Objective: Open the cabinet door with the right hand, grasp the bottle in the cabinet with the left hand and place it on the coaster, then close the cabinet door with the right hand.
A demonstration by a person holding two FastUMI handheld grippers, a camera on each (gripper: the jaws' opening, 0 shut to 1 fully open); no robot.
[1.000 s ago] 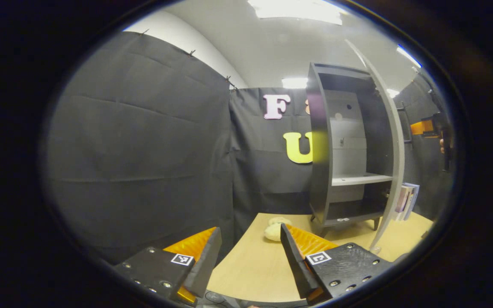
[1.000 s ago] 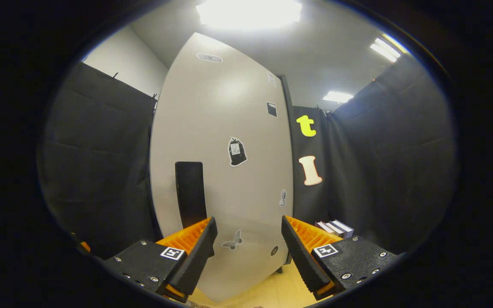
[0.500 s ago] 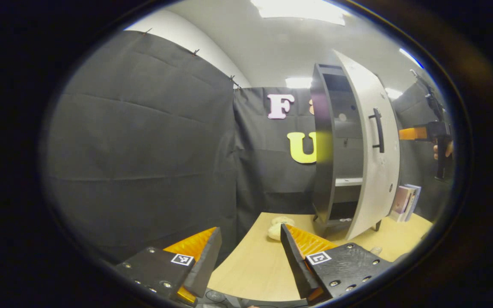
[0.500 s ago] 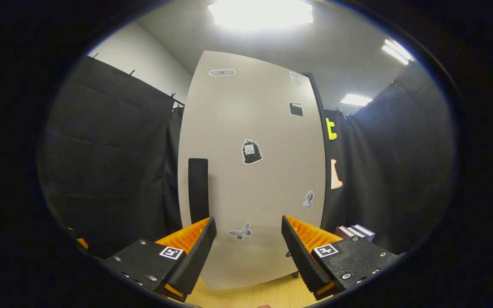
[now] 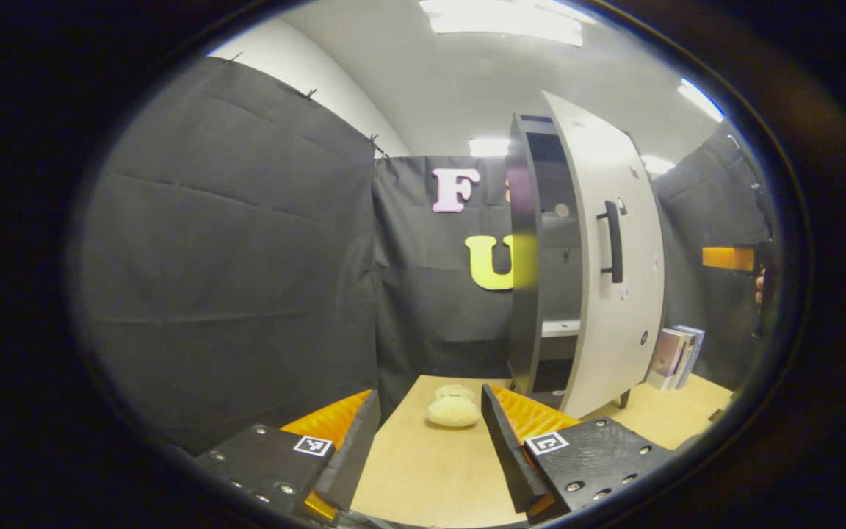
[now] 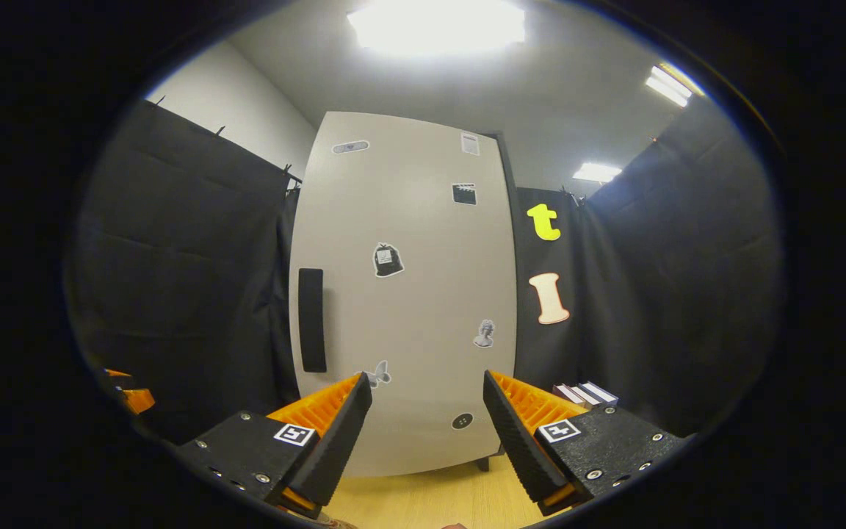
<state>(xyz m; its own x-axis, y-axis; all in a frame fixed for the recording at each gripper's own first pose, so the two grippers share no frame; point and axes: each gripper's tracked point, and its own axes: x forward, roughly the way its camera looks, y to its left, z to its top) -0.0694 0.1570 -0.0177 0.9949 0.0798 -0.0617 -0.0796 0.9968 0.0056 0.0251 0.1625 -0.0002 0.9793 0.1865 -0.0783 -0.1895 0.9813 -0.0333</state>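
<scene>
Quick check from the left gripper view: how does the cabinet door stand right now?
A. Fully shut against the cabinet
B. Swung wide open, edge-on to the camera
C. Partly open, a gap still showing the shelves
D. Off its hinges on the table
C: the cabinet door stands at an angle to the cabinet, and a shelf shows through the gap beside its handle.

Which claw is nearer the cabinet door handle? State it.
Right. The right claw faces the cabinet door, its handle just left of it. The left claw hangs back over the table.
</scene>
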